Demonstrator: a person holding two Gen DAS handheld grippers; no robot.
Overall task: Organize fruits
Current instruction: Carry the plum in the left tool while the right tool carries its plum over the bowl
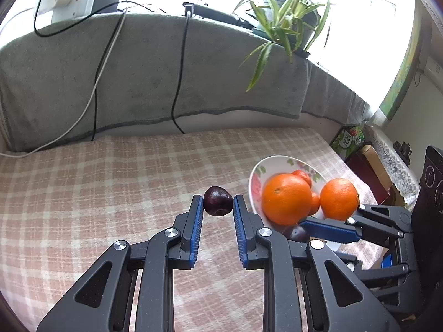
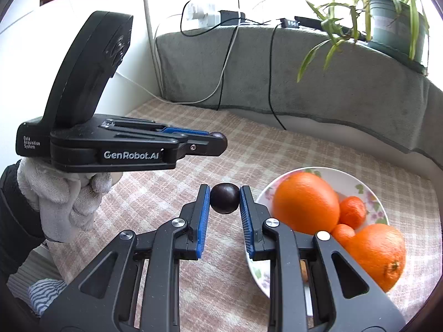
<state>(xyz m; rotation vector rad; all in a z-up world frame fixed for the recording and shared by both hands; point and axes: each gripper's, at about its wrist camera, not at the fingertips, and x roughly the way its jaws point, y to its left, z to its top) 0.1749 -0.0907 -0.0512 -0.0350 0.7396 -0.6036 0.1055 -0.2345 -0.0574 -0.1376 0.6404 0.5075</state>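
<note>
My left gripper (image 1: 218,200) is shut on a dark plum (image 1: 218,200), held above the checked cloth. My right gripper (image 2: 224,199) is shut on a second dark plum (image 2: 224,202), just left of the floral plate (image 2: 362,182). The plate holds two large oranges (image 2: 306,202) and two small mandarins (image 2: 351,211). In the left wrist view the plate (image 1: 257,177) with oranges (image 1: 286,199) lies to the right, and the right gripper's plum (image 1: 296,232) shows at the plate's near edge. In the right wrist view the left gripper (image 2: 218,138) hovers at left with its plum at the tip.
A checked cloth (image 1: 110,188) covers the table. A grey blanket (image 1: 138,77) with hanging cables (image 1: 180,69) backs it. A potted plant (image 2: 393,19) stands on the ledge at right. Boxes (image 1: 349,138) sit past the table's right edge.
</note>
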